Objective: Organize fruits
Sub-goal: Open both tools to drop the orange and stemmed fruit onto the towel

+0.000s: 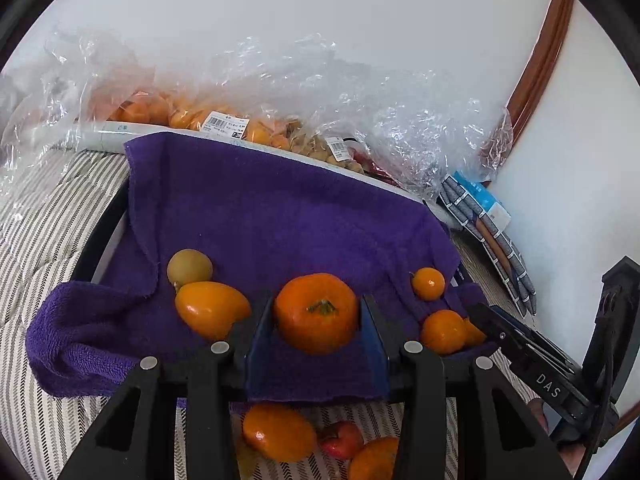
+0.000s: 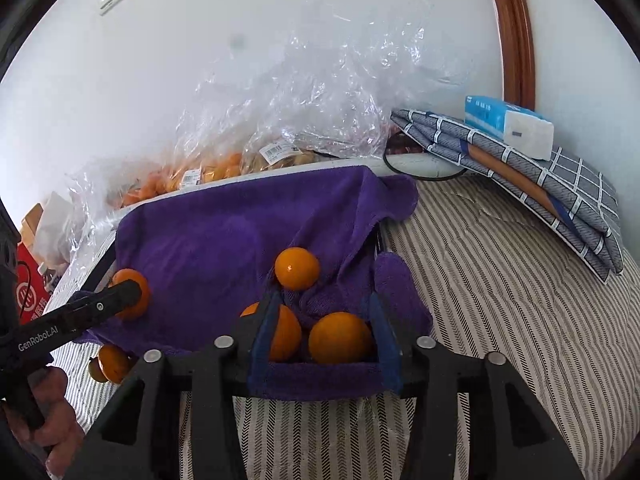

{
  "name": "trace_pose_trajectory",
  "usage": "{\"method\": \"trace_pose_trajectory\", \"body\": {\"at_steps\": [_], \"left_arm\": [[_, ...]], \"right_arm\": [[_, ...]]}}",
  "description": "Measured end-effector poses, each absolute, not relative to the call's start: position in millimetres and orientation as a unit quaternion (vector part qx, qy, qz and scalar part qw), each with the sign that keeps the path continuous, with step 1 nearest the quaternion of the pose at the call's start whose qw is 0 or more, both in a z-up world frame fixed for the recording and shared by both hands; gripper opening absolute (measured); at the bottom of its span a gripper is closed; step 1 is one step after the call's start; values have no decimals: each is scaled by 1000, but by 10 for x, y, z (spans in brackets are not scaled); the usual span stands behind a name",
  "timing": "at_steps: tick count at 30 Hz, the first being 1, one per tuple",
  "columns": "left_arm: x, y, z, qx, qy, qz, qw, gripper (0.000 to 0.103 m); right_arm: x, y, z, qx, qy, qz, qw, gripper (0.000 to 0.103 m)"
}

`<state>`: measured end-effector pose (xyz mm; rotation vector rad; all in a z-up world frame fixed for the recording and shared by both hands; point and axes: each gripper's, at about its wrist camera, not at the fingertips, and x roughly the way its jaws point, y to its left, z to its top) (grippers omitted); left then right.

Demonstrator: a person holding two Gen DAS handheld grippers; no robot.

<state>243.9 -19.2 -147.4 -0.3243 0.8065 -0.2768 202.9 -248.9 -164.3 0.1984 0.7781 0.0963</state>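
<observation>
A purple towel point(image 1: 260, 216) lines a black-rimmed tray on the bed. My left gripper point(image 1: 317, 312) has its blue fingers against both sides of a large orange persimmon-like fruit point(image 1: 316, 312) with a green stem. An oval orange fruit point(image 1: 210, 308) and a yellow-green round fruit point(image 1: 189, 267) lie to its left; small oranges point(image 1: 428, 283) lie to its right. My right gripper point(image 2: 324, 320) is open, its fingers either side of an orange point(image 2: 340, 338) on the towel point(image 2: 200, 240). Another orange point(image 2: 297, 268) lies just beyond. The left gripper's finger point(image 2: 100, 308) shows at the left.
Clear plastic bags of oranges point(image 1: 192, 116) and brown fruit lie behind the tray by the white wall. Loose orange and red fruits point(image 1: 280, 432) lie on the striped bedding under my left gripper. Folded checked cloth point(image 2: 520, 176) with a tissue pack point(image 2: 508, 124) lies at the right.
</observation>
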Motion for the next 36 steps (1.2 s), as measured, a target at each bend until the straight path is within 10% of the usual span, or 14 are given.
{"method": "trace_pose_trajectory", "body": {"at_steps": [36], "left_arm": [[1704,-24,-1273,-95,332,-111,932,48]], "right_arm": [[1082,-2672,-1119,165,369,49,913,46]]}}
